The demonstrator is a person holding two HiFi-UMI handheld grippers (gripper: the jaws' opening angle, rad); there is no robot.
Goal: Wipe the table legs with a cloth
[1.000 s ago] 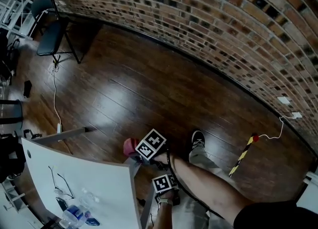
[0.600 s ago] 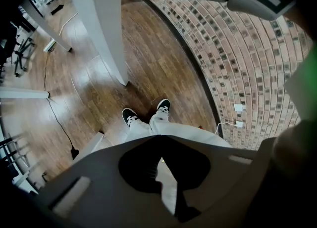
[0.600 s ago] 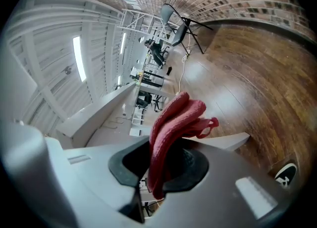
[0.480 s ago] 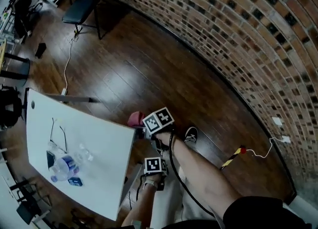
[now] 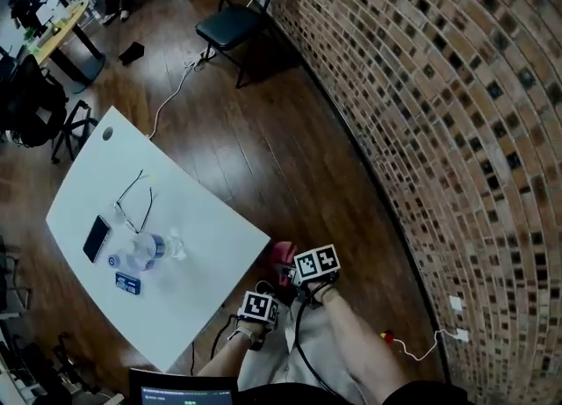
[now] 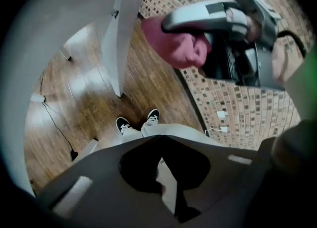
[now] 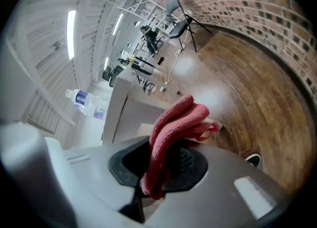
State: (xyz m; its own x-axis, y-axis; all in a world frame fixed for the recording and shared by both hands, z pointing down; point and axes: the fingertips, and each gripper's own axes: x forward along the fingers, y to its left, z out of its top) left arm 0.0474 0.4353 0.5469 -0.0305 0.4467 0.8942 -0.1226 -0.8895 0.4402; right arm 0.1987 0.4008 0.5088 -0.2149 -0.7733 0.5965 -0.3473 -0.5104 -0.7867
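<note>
The red cloth (image 7: 171,123) is folded into a thick wad and clamped between the jaws of the right gripper (image 7: 158,170), with most of it sticking out past the fingertips. In the head view it hangs above the floor just beside the near corner of the white table (image 5: 219,219), not clearly touching the edge. The left gripper (image 6: 163,170) sits lower and closer to the person, next to the right one, with its jaws pressed together and nothing between them. Its camera looks up past the person's light trousers (image 6: 171,133) and black-and-white shoes (image 6: 124,124) to a grey table leg (image 6: 116,49). The cloth shows there near that leg but apart from it. On the tabletop, well away from the cloth, lie a pair of glasses (image 5: 136,201), a dark phone (image 5: 97,238), a clear water bottle (image 5: 145,249) on its side and a small blue box (image 5: 128,283). The table stands on a dark wooden floor (image 5: 263,140), across which a white cable (image 5: 171,96) runs. A brick wall (image 5: 439,87) fills the right side, and a black folding chair (image 5: 230,21) stands near it at the far end of the room.
</note>
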